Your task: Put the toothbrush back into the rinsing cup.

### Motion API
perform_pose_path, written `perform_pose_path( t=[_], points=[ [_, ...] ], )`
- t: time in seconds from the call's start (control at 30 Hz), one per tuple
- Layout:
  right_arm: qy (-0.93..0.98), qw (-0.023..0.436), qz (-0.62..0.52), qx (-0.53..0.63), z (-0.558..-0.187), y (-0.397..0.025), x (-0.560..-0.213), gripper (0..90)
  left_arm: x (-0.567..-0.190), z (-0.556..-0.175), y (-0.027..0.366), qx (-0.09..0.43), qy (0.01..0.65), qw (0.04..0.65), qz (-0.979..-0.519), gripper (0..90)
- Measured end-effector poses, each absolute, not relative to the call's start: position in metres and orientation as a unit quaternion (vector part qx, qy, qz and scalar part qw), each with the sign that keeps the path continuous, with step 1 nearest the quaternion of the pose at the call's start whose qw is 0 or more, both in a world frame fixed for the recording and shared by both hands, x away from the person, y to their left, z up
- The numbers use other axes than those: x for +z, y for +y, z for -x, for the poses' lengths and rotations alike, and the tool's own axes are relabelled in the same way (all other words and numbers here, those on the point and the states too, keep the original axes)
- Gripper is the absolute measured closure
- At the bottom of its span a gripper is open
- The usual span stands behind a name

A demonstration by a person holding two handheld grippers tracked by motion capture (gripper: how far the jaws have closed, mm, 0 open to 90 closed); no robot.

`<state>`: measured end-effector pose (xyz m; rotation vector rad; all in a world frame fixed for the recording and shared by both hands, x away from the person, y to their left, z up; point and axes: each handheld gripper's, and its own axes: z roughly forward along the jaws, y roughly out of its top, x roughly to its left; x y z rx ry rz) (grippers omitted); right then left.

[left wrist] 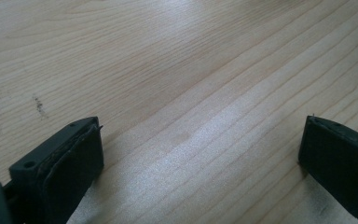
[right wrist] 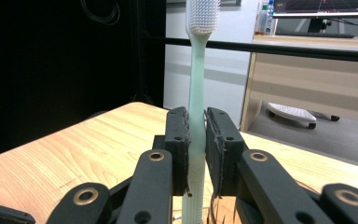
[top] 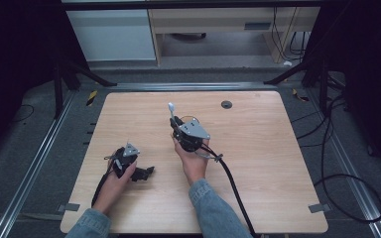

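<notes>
Toothbrush [top: 171,108] stands upright near the middle of the high view, clamped low on its handle by the right gripper [top: 177,122], which a hand [top: 193,161] holds above the wooden table [top: 258,163]. A round holder of some kind seems to sit just behind the gripper, too hidden to name. The left gripper [top: 146,172] rests lower left on the tabletop, well apart.

In the left gripper view the jaws stand wide apart over bare wood.

In the right gripper view the toothbrush [right wrist: 198,93] rises up the centre, bristles at the top, jaws pressed on its handle. The step looks like carrying the brush; next, I judge, comes a steady move to a resting place. Open tabletop lies on every side, edges far off.
</notes>
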<state>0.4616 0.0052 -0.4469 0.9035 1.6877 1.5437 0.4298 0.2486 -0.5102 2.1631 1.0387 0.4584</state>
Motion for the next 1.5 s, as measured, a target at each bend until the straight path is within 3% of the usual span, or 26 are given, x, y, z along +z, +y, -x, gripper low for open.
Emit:
perform_pose_path(
  t=[1.5],
  points=[
    [0.658,0.325,-0.352,0.581,-0.463,0.005,-0.468,79.5,-0.510,-0.430,0.249,0.176,0.398,0.342,-0.832,0.0]
  ],
)
